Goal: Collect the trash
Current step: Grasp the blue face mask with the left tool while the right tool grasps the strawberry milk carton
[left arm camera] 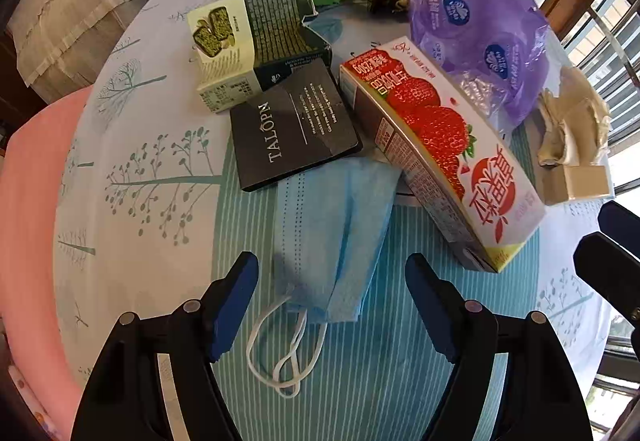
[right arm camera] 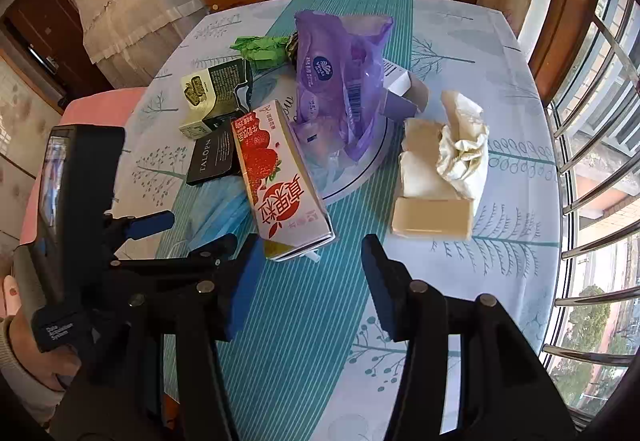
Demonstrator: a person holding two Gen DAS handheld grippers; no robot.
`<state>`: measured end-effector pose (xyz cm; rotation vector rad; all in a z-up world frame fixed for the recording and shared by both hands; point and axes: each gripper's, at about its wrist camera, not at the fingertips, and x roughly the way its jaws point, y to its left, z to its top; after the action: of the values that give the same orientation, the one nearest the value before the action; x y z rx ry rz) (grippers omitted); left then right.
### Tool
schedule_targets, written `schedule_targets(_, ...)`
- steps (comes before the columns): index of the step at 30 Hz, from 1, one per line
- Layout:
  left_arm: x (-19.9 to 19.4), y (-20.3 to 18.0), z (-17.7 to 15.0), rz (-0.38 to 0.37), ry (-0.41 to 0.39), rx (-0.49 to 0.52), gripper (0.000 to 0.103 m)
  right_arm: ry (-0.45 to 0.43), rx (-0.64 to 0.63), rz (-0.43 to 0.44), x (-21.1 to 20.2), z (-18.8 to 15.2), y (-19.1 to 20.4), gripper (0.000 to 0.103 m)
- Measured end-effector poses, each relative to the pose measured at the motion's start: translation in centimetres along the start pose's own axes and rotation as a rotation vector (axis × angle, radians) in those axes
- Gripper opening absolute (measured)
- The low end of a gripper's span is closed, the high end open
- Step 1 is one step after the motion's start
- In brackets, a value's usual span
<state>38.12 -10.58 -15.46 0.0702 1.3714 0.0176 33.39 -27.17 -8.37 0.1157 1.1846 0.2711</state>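
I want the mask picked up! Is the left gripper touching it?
Apart. Left wrist view: the mask lies between the open left gripper fingers, gaps either side.

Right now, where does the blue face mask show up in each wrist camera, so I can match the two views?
Left wrist: the blue face mask lies at lower centre on the striped cloth, its near end between the open jaws of the left gripper.
Right wrist: the mask is left of centre, mostly hidden behind the left gripper.
Shared landmark: the strawberry carton, just right of the mask in both.
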Motion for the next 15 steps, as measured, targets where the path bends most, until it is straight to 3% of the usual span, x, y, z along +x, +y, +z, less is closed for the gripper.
schedule_targets(5, 1.7, -0.4, 1.4, -0.009, 0.007, -0.038, 0.064, 0.026, -0.021, 0.037, 1.2, 0.6, 0.0, 0.048)
schedule_targets(6, 1.8, -0.4, 1.7, -0.010, 0.003, -0.040, 0.057, 0.032, -0.025, 0.043, 1.5, 0.8, 0.0, 0.048)
schedule_targets(9, 1.9, -0.2, 2.5, -0.027, -0.004, -0.044, 0.014, 0.048, -0.033, 0.061, 2.5, 1.3, 0.3, 0.048)
schedule_targets(15, 2.3, 1.7, 2.8, -0.074, 0.020, -0.146, 0.009, 0.085, -0.064, 0.075, 4.5, 2.0, 1.7, 0.048)
